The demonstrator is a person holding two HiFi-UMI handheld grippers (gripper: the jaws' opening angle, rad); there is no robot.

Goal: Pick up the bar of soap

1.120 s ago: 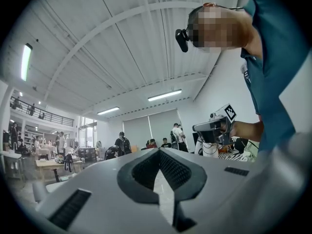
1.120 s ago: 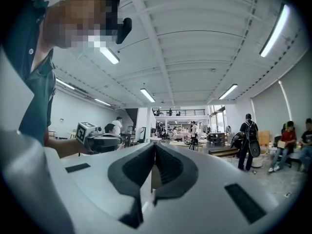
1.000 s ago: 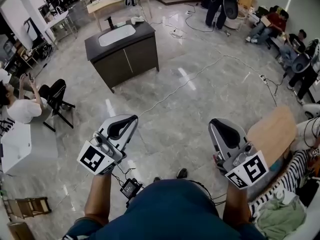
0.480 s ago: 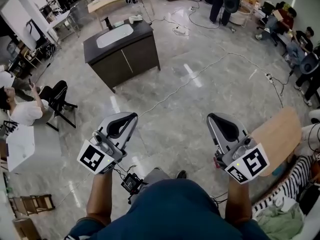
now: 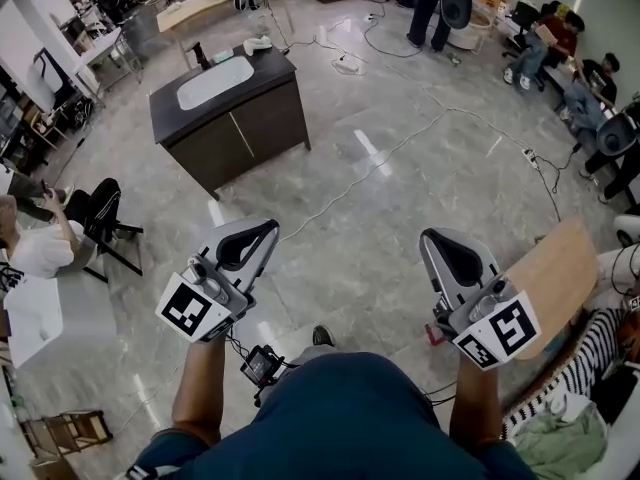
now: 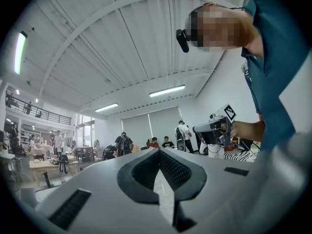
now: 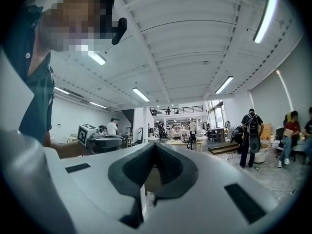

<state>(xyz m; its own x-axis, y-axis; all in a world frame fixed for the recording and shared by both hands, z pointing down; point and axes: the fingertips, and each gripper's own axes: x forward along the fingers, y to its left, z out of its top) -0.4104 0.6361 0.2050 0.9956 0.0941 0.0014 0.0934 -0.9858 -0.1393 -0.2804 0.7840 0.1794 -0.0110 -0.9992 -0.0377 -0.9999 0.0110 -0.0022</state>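
No bar of soap can be made out for sure. A small pale object lies on the far end of a dark sink cabinet across the floor; what it is I cannot tell. My left gripper and right gripper are held in front of the person's body, high above the floor and far from the cabinet. Both are shut with nothing between the jaws. The left gripper view shows its closed tips against the hall; the right gripper view shows the same.
A white basin and black faucet sit in the cabinet top. A cable runs across the grey tile floor. A wooden board is at my right, a seated person at my left, and several people at the back right.
The head view has shifted, so the cabinet now sits a little further left in the picture. Both grippers keep their place and stay shut.
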